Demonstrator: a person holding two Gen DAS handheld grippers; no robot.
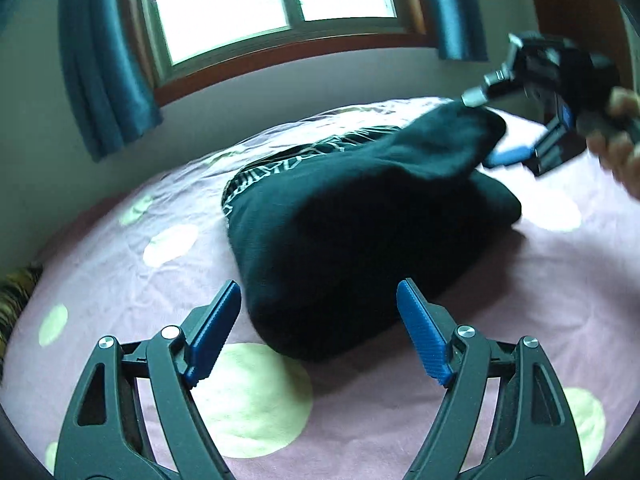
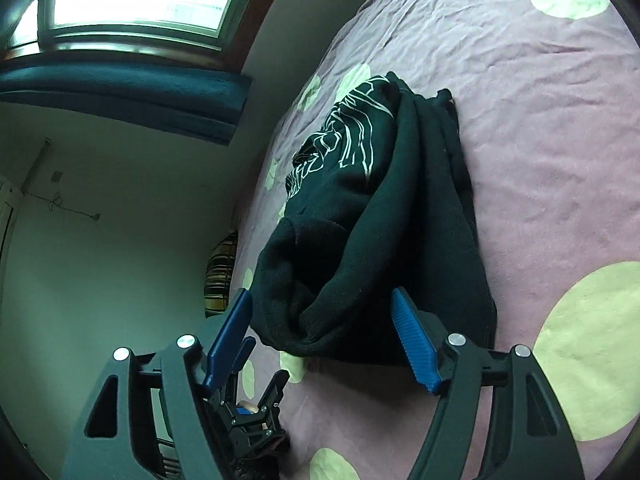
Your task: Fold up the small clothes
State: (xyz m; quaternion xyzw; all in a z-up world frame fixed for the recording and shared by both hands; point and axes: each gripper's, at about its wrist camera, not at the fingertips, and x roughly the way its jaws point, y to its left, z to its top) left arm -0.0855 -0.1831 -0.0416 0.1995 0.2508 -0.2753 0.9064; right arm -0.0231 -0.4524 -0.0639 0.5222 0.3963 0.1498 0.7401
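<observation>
A black garment (image 1: 360, 240) with a white line print lies bunched on the pink bed sheet (image 1: 120, 280). My left gripper (image 1: 320, 300) is open and empty, its blue pads either side of the garment's near end. My right gripper (image 1: 500, 128) shows at the garment's far right end in the left wrist view. In the right wrist view the right gripper (image 2: 324, 308) is open, with a raised fold of the black garment (image 2: 380, 220) between its blue pads. The left gripper (image 2: 256, 408) shows at the bottom there.
The sheet (image 2: 540, 140) is pink with pale green dots. A window (image 1: 272, 0) with blue curtains (image 1: 100, 72) is behind the bed. A striped pillow (image 2: 222, 276) lies at the bed's edge by the wall.
</observation>
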